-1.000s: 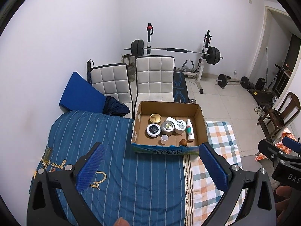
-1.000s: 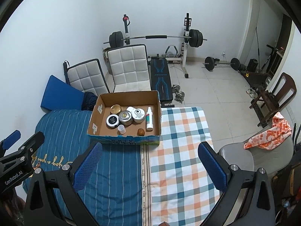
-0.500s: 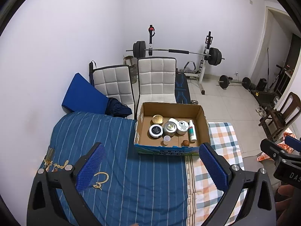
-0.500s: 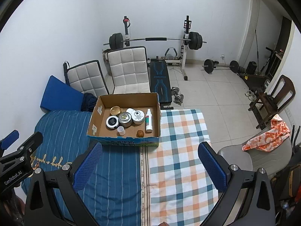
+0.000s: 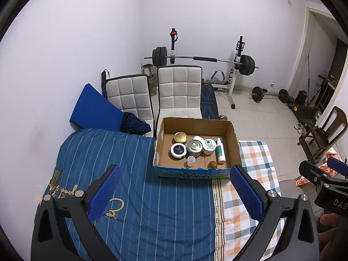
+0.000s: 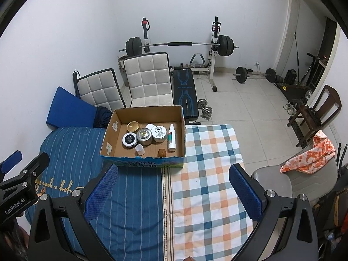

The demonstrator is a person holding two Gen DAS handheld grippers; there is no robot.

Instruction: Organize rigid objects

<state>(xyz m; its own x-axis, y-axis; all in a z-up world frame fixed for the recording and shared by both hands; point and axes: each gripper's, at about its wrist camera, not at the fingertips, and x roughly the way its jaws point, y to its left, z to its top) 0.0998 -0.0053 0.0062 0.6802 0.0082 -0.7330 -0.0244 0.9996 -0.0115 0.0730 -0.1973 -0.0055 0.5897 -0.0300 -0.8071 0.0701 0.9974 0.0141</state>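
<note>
An open cardboard box [image 5: 233,139] [image 6: 107,134] stands on the bed. Inside lie several round tins, among them a gold-lidded one [image 5: 181,137] [image 6: 133,126] and a black-lidded one [image 5: 178,150] [image 6: 129,139], a white spray bottle [image 5: 220,150] [image 6: 171,140], a small white cup [image 5: 191,160] [image 6: 139,150] and a brown ball [image 5: 213,164] [image 6: 162,152]. My left gripper [image 5: 173,192] is open and empty, held well above the bed in front of the box. My right gripper [image 6: 173,192] is open and empty, also high and back from the box.
The bed has a blue striped cover [image 5: 134,174] and a checked cover [image 6: 206,174]. Two white chairs [image 5: 179,91], a blue cushion [image 5: 92,108], a weight bench with barbell [image 6: 184,43], a wooden chair [image 6: 322,108] and a grey seat with an orange cloth [image 6: 308,156] stand around.
Both grippers have risen and drawn back a little; the box sits slightly lower and farther in both views. Nothing in the box has moved.
</note>
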